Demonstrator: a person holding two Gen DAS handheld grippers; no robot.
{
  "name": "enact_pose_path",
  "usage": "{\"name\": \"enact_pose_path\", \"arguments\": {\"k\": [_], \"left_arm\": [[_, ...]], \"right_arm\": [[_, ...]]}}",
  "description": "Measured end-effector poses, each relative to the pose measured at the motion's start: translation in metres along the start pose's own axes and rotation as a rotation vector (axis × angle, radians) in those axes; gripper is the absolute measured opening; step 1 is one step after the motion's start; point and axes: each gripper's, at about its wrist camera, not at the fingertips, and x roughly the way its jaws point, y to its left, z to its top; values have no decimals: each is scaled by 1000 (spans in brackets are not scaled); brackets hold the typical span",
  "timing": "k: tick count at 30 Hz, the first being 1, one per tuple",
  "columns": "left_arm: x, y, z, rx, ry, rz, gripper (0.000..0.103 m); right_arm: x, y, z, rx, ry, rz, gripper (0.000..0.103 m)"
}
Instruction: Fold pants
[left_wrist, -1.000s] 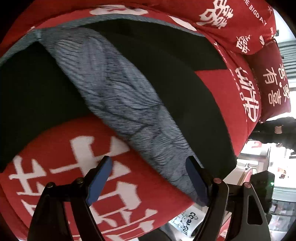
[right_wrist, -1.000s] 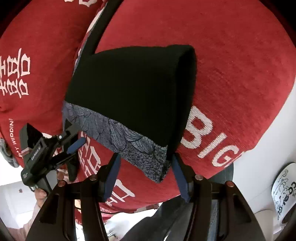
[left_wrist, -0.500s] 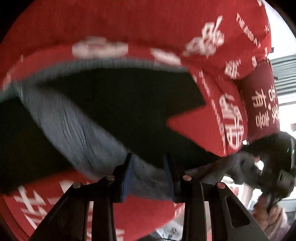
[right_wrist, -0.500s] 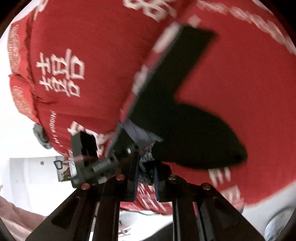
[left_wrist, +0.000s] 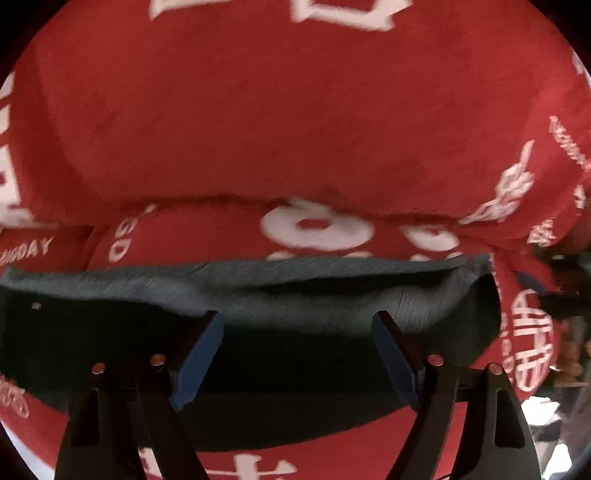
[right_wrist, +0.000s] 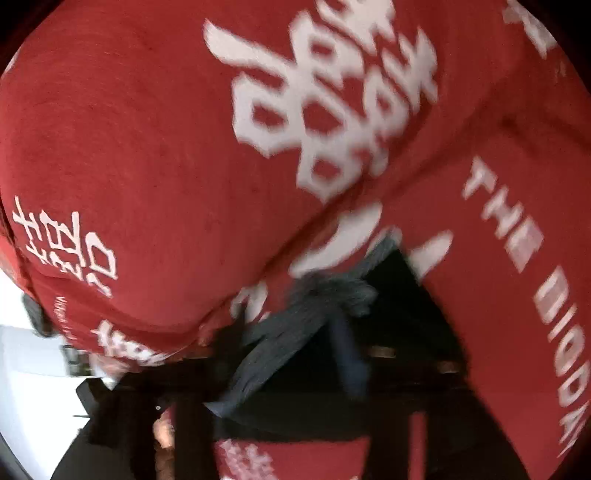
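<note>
Right wrist view is smeared with motion blur: the right gripper (right_wrist: 295, 373) reads only as dark streaks, its fingers (right_wrist: 351, 354) too blurred to tell how wide they stand or whether the pants (right_wrist: 280, 347) touch them. The pants run off under the black frame at the bottom, so their near end is hidden. In the left wrist view the pants (left_wrist: 295, 295) are cut off at the left edge, and the white lettering on the red cover (left_wrist: 295, 110) is clipped by the top edge.

Red sofa (left_wrist: 295, 122) with white printed characters, seat and back cushions. Folded black pants (left_wrist: 295, 369) with grey patterned waistband lie flat on the seat.
</note>
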Motion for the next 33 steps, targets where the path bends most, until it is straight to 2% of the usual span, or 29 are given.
{"name": "enact_pose_path", "arguments": {"k": [3,5,8,10,11,12,13,16,17,19,22,23,24,25,26,27,31,32,33], "left_arm": [[11,13,-14,-32,47,52,83],[22,24,-26,-79,93,72,83],[35,32,-43,-101,133,105,83],[42,32,-48,-91,150,121,83],[46,31,-49,-86,155,128,83],[48,30,-49,-84,162,134,83],[49,27,-48,-86,168,132,83],[45,19,-39,-63,124,126,83],[47,16,-36,-46,116,140,83],[57,13,-28,-22,127,192,83],[55,15,-19,-45,109,167,83],[52,13,-16,-32,89,171,83],[51,12,-15,-17,81,176,83],[50,10,-13,-2,79,177,83],[51,8,-11,7,82,176,83],[55,4,-9,11,84,175,83],[58,0,-14,2,94,153,83],[57,-5,-16,-1,100,153,83],[56,-8,-19,-5,103,152,83]], "right_arm": [[-10,-10,-14,-8,9,-86,69],[-14,-32,-36,57,17,-132,66],[-5,-66,-60,181,52,-144,61],[6,-84,-65,235,73,-145,56],[12,-89,-64,243,74,-134,44],[17,-89,-63,242,78,-124,9],[21,-87,-60,237,85,-118,2],[18,-60,-46,149,48,-44,1],[16,-49,-39,106,29,-47,1],[19,-42,-32,74,26,-84,1],[21,-28,-25,-38,54,-199,3],[22,-21,-23,-101,58,-243,7],[24,-14,-19,-181,62,-296,20],[27,-9,-14,-231,62,-333,30],[32,-5,-8,-278,64,-360,45],[38,-3,-2,-298,72,-368,46],[71,-20,21,-284,140,-403,46],[83,-29,24,-249,193,-400,23],[87,-31,25,-234,211,-405,7]]}}
